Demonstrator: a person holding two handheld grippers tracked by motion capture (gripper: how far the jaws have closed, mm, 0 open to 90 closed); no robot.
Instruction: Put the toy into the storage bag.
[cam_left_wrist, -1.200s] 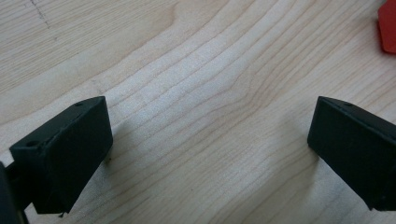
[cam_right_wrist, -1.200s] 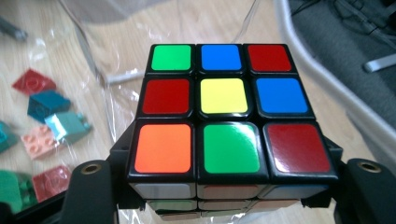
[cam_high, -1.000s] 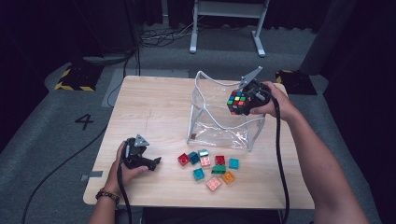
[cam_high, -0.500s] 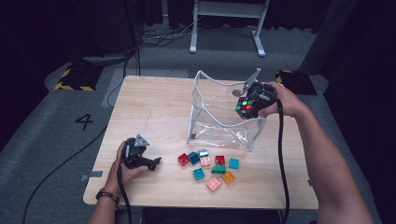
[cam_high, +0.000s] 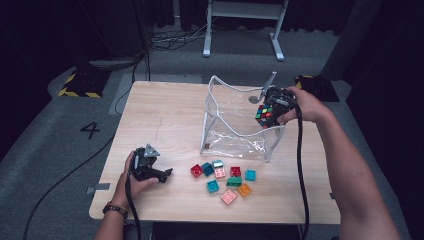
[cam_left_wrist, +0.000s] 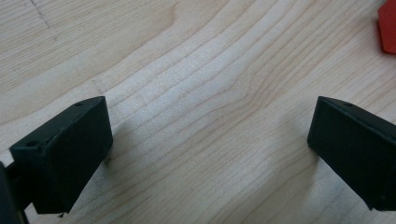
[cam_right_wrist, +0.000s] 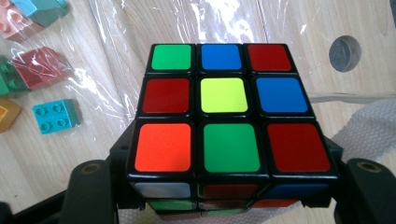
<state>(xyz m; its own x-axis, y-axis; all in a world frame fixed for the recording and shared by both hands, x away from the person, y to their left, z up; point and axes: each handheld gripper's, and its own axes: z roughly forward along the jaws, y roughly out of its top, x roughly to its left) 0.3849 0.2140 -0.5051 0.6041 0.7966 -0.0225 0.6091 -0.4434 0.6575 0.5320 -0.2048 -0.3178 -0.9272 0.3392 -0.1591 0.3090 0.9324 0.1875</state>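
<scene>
My right gripper (cam_high: 266, 115) is shut on a scrambled puzzle cube (cam_high: 265, 114) (cam_right_wrist: 226, 123), held just above the right rim of a clear plastic pouch (cam_high: 235, 125) that stands open on the wooden table (cam_high: 165, 110). In the right gripper view the two black jaws press the cube's sides, and the pouch's film (cam_right_wrist: 140, 37) lies below. My left gripper (cam_high: 162, 175) rests low on the table at the front left, open, with bare wood (cam_left_wrist: 210, 116) between its jaws.
Several small coloured bricks (cam_high: 225, 177) lie in a loose cluster in front of the pouch, right of the left gripper; a red one (cam_left_wrist: 387, 28) edges into the left gripper view. The table's front edge is close to the left hand. A metal frame (cam_high: 245, 20) stands beyond the table.
The right gripper has carried the cube a little to the right, from over the pouch's opening toward its right rim. The left gripper has stayed put.
</scene>
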